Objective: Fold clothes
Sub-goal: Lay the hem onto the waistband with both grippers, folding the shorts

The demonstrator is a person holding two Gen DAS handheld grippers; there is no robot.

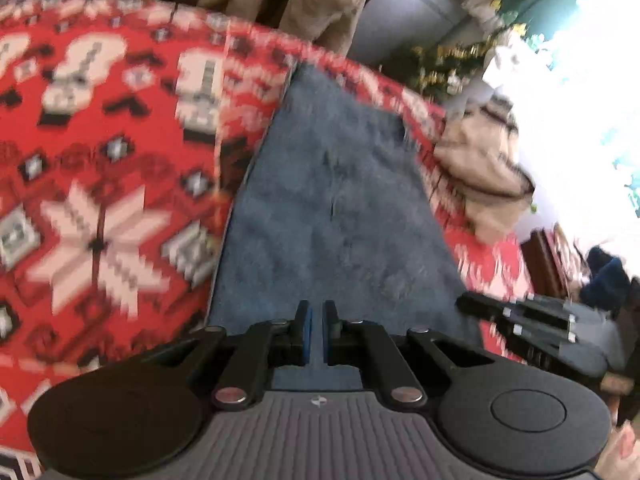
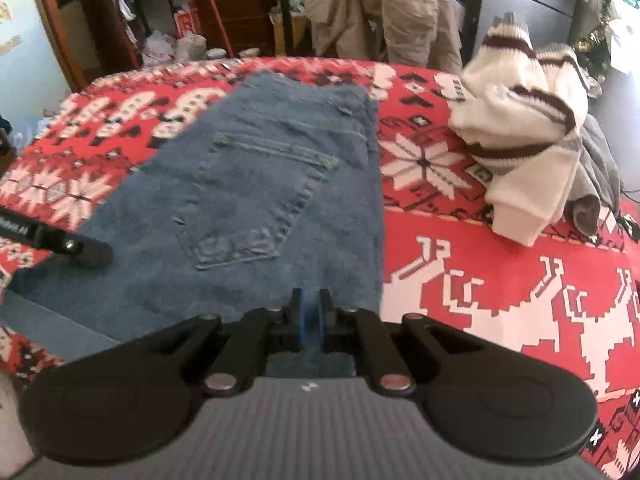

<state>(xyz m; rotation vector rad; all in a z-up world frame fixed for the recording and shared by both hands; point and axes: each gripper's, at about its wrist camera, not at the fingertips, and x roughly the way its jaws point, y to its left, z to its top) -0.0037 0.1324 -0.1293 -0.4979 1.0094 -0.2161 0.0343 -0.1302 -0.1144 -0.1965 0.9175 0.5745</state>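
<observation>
Blue jeans (image 2: 256,184) lie flat on a red patterned blanket (image 2: 500,288), back pocket up. They also show in the left wrist view (image 1: 332,216). My left gripper (image 1: 317,330) is nearly shut, with denim between its blue pads at the near edge. My right gripper (image 2: 311,322) is likewise nearly shut on the near denim edge. The right gripper shows at the right of the left wrist view (image 1: 520,320). The left gripper's tip shows at the left of the right wrist view (image 2: 80,250).
A cream sweater with dark stripes (image 2: 524,128) is heaped on the blanket right of the jeans, over grey cloth (image 2: 596,184). Beige clothing (image 2: 380,4) hangs behind the bed. Shelves with clutter (image 2: 208,12) stand at the back left.
</observation>
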